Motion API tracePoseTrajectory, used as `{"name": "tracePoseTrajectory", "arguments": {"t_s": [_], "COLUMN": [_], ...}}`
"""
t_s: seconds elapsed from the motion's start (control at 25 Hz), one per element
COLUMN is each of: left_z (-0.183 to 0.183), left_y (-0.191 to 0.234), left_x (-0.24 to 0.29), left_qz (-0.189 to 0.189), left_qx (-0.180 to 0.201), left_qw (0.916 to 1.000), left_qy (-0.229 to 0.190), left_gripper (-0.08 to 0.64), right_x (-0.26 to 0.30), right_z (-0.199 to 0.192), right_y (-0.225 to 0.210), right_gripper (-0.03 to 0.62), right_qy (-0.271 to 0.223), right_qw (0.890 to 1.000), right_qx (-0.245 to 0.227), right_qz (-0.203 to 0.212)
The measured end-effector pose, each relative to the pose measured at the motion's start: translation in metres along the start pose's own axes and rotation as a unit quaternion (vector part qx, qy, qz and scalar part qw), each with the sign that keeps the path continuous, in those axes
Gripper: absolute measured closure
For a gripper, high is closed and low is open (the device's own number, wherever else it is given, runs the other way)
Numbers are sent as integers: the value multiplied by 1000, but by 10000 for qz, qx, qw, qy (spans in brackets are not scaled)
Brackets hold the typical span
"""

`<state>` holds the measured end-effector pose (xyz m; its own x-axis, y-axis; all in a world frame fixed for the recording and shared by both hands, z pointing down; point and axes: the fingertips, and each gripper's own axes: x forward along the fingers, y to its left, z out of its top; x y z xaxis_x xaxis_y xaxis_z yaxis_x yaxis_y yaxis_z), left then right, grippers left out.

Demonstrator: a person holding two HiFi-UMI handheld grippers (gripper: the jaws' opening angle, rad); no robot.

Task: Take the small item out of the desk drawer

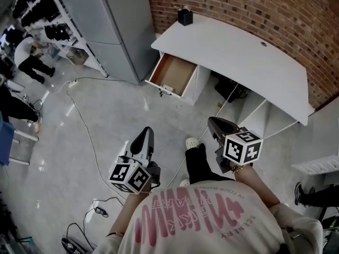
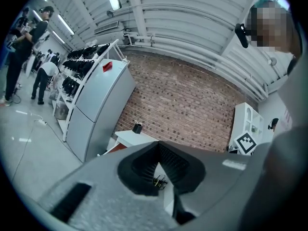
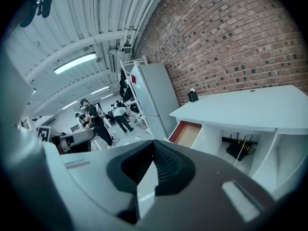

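Note:
A white desk stands against the brick wall. Its left drawer is pulled out, showing a brown bottom. A small white item lies near the drawer's front edge. Both grippers hang over the floor well short of the desk. My left gripper points toward the drawer with its jaws together and nothing in them. My right gripper is shut and empty too, in front of the desk's open shelf bay. The right gripper view shows the open drawer ahead of the closed jaws. The left gripper view shows the desk beyond its jaws.
A black cup stands on the desk's back left corner. A tall grey cabinet stands left of the desk. White cables trail over the floor. People stand by racks at far left. My white shoe is between the grippers.

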<state>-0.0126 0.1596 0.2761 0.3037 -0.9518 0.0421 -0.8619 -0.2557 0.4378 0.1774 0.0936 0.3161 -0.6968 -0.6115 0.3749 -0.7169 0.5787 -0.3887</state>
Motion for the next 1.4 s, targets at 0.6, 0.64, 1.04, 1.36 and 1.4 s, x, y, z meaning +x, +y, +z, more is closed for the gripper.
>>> {"name": "tracePoseTrajectory", "arguments": {"t_s": [0.6, 0.64, 1.04, 1.36, 1.4], "left_z": [8, 11, 46, 68, 69], "left_y": [18, 19, 48, 64, 66], "left_x": [25, 29, 83, 140, 146], "left_qz": [190, 190, 362, 444, 457], "left_qx": [-22, -4, 98, 127, 125], "left_qw": [9998, 9998, 9989, 9982, 9981], "left_qy": [-80, -90, -263, -386, -388], "left_gripper": [557, 557, 557, 557, 557], "right_x": [47, 51, 113, 161, 166], "right_z": [12, 15, 69, 119, 124], "right_y": [-8, -9, -26, -55, -58], "right_gripper": [581, 580, 581, 581, 581], "right_qy": [215, 218, 173, 111, 105], "right_qw": [9992, 9992, 9981, 9970, 9968], "right_qx": [117, 125, 15, -29, -35], "right_qz": [302, 322, 594, 767, 791]}}
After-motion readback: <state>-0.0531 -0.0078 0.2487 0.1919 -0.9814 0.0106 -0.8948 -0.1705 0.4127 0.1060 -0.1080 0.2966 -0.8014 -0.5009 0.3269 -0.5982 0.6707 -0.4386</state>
